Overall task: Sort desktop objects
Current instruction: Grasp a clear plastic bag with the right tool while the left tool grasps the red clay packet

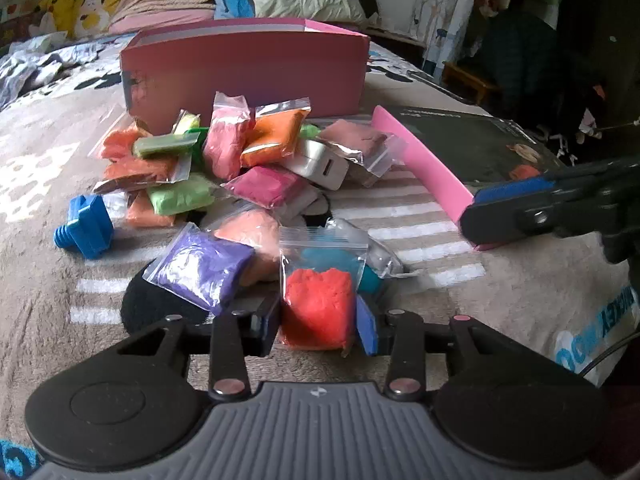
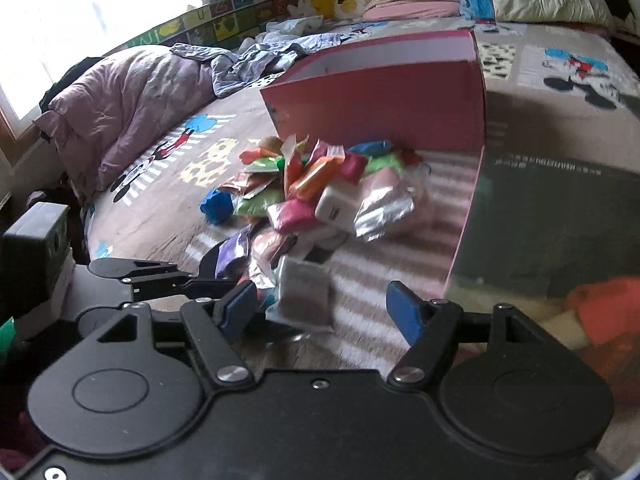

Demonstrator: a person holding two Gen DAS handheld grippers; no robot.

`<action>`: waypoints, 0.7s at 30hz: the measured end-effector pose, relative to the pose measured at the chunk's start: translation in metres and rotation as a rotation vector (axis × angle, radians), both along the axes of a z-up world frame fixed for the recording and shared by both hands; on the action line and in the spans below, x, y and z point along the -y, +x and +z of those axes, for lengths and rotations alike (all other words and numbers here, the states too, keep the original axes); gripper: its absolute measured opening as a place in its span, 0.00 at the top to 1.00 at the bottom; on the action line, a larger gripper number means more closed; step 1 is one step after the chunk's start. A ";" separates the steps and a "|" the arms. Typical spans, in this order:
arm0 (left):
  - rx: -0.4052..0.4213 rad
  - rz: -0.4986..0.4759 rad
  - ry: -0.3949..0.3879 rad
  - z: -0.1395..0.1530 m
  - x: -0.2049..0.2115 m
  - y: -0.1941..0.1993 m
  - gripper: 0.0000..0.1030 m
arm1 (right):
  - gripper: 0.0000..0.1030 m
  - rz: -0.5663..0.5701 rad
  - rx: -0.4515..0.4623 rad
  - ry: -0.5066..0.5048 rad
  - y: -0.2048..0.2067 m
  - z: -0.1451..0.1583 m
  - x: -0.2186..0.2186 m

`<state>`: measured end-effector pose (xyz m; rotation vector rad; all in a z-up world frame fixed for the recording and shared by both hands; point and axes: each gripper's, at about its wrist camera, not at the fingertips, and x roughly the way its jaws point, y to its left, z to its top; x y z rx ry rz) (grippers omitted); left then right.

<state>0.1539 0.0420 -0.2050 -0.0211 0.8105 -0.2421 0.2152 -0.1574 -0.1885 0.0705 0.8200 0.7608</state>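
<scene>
Left claw (image 1: 318,326) clamped on red clay bag (image 1: 318,308), low over the bed blanket (image 1: 500,300). Right claw (image 2: 320,312) spread wide, gripping nothing, a grey bag (image 2: 304,296) lying between its fingers. Beyond red clay bag: purple bag (image 1: 202,268) just left, blue plastic screw (image 1: 84,226) farther left, pink box (image 1: 248,72) behind the pile.
</scene>
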 end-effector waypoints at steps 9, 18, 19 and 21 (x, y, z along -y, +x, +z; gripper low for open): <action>0.005 0.021 0.028 0.013 -0.009 -0.016 0.65 | 0.30 -0.027 -0.113 0.097 0.018 -0.030 -0.013; 0.031 0.071 0.014 0.034 -0.029 -0.030 0.65 | 0.30 -0.012 -0.038 0.077 0.010 -0.025 -0.037; 0.036 0.075 0.011 0.037 -0.031 -0.031 0.65 | 0.30 -0.008 -0.035 0.062 0.010 -0.026 -0.040; 0.047 0.078 0.005 0.044 -0.033 -0.032 0.65 | 0.31 -0.027 -0.052 0.061 0.013 -0.030 -0.042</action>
